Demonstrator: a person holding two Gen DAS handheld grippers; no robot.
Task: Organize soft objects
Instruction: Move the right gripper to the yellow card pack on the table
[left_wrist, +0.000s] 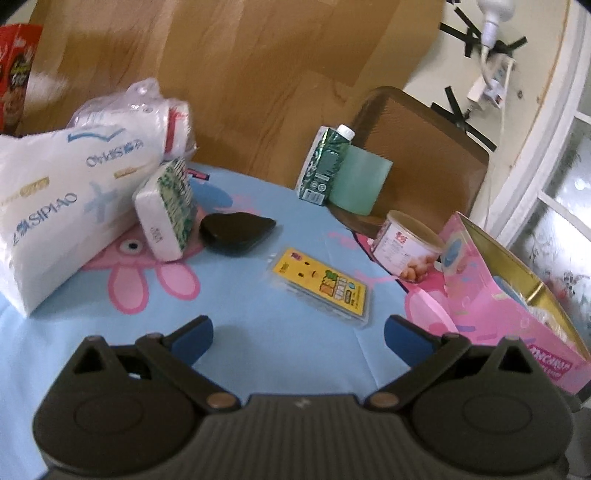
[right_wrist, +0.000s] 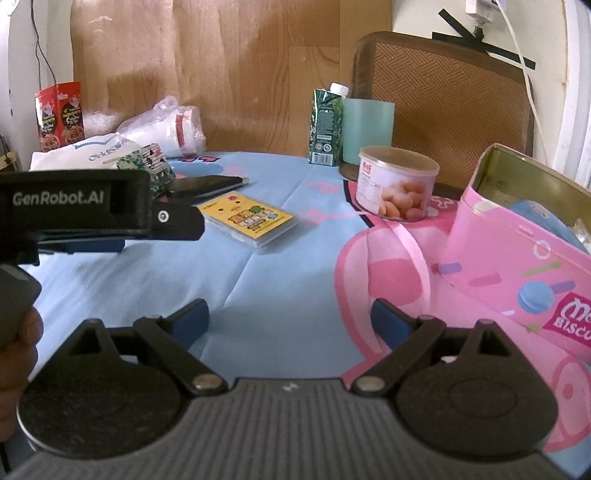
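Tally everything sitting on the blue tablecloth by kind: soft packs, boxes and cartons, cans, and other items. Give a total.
Soft packs: 3 – big tissue pack, small tissue pack, bagged white roll
Boxes and cartons: 3 – green carton, pink biscuit box, red snack box
Cans: 1 – can
Other: 2 – black pouch, yellow card case
Total: 9

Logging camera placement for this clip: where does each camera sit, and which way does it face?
Left wrist: sits on the left gripper, facing the tissue pack and card case; only its own fingers show.
Right wrist: sits on the right gripper, facing the can and pink tin; left gripper and a hand show.
Shared: card case, can, carton.
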